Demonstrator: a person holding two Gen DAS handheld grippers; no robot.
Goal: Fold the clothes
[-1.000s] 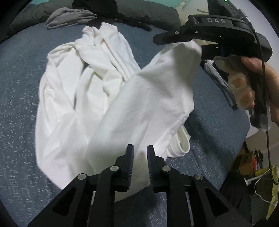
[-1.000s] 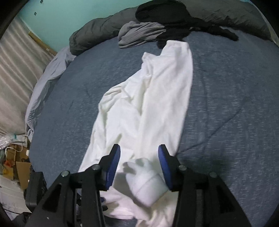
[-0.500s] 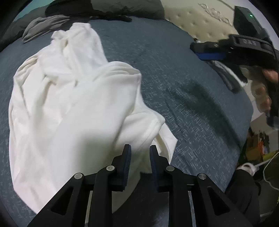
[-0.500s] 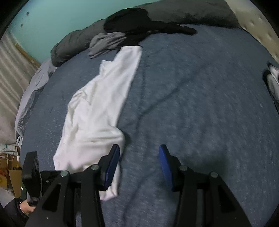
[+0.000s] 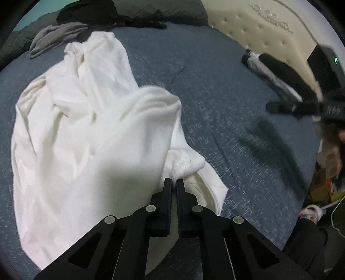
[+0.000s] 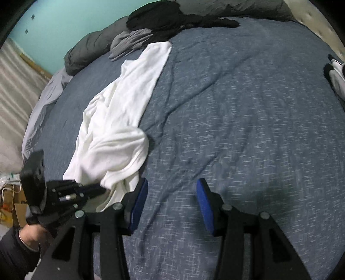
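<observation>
A crumpled white garment [image 5: 97,140] lies on the blue-grey bedspread [image 5: 215,97]. My left gripper [image 5: 174,181] is shut on a ribbed edge of it at the near end, and the cloth bunches up just past the tips. From the right wrist view, the same garment [image 6: 120,129] runs from the far clothes pile down to the left gripper [image 6: 94,190], held by a hand in a dark sleeve. My right gripper [image 6: 172,182] hangs open over bare bedspread to the right of the garment, with nothing between its blue pads. In the left wrist view the right gripper [image 5: 301,107] is a dark blur.
Grey clothes [image 5: 56,36] and black clothes [image 6: 163,17] are piled at the far end against a dark duvet [image 6: 90,53]. A black-and-white garment [image 5: 278,79] lies by the cream headboard [image 5: 269,28]. Cardboard boxes [image 6: 13,204] and clutter stand off the bed's near edges.
The right gripper let the white garment go and swung off to the right over bare bedspread. The left gripper closed on the garment's ribbed edge; the released cloth dropped into a heap.
</observation>
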